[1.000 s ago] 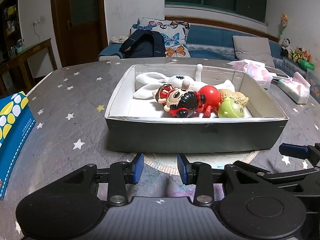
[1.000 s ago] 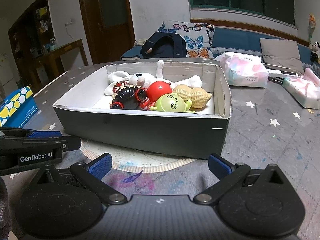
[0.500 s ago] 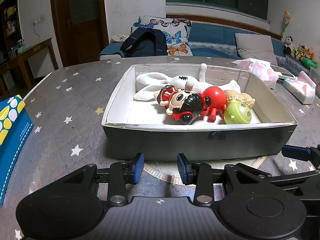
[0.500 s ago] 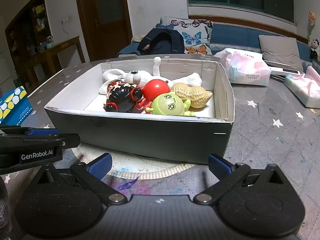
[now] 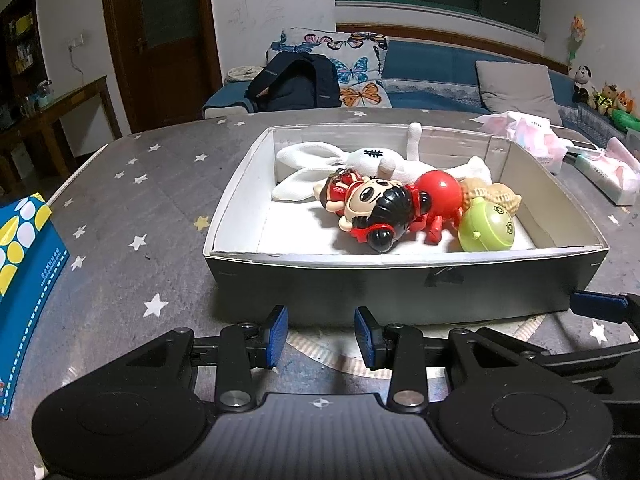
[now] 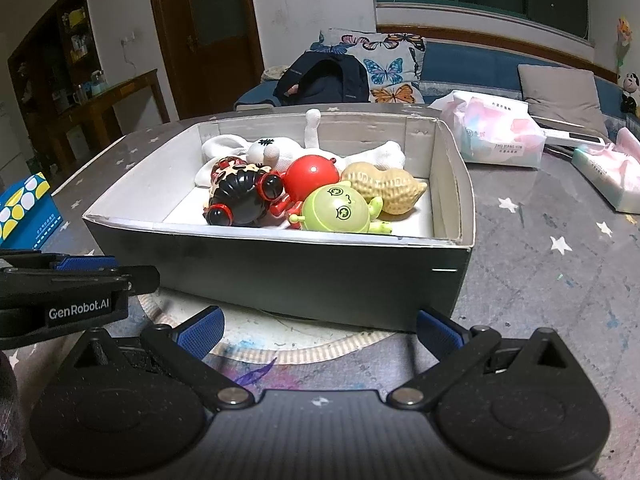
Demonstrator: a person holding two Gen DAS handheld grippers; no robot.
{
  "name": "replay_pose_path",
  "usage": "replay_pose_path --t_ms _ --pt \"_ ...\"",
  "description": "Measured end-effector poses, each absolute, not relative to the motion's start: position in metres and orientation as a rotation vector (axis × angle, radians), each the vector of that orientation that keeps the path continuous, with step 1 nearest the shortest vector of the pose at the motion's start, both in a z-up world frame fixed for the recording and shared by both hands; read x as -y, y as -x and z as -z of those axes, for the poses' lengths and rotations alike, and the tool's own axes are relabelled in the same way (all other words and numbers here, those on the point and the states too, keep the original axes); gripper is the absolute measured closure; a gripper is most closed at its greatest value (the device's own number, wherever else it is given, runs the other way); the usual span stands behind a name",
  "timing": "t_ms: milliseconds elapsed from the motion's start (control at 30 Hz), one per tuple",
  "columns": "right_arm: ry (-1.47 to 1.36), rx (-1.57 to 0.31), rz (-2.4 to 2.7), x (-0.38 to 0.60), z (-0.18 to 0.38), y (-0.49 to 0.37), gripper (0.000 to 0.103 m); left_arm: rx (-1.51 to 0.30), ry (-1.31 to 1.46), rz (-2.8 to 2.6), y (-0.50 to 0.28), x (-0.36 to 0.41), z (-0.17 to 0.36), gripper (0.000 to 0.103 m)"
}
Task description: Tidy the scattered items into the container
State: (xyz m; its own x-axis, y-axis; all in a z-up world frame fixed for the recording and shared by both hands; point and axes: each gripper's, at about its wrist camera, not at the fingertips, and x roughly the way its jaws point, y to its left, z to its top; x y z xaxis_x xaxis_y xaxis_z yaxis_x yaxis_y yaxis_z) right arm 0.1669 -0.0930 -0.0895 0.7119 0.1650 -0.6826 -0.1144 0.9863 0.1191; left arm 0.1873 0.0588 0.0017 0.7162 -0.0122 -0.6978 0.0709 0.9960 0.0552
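i'm hovering both grippers empty before the box (image 5: 400, 292), left (image 5: 320, 336) fingers partly open, right (image 6: 320, 330) wide, judging the toys (image 5: 372, 210) inside light, hard and slick, best pinched at narrow limbs.

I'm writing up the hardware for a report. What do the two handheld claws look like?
Both are matte black plastic with two round domed housings, silver pivot screws and linkage arms ending in blue textured pads. The left claw matches the right claw. White "GenRobot.AI" lettering marks the left one's side in the right wrist view. No cables or sleeves show.
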Motion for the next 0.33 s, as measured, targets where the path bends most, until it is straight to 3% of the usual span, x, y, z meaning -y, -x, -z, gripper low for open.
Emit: replay_pose_path --t_ms 333 --pt "-0.072 -0.768 -0.153 0.0932 0.0908 -0.1672 0.000 -0.765 -0.063 0.040 -0.1906 -0.0613 -0.0034 0.065"
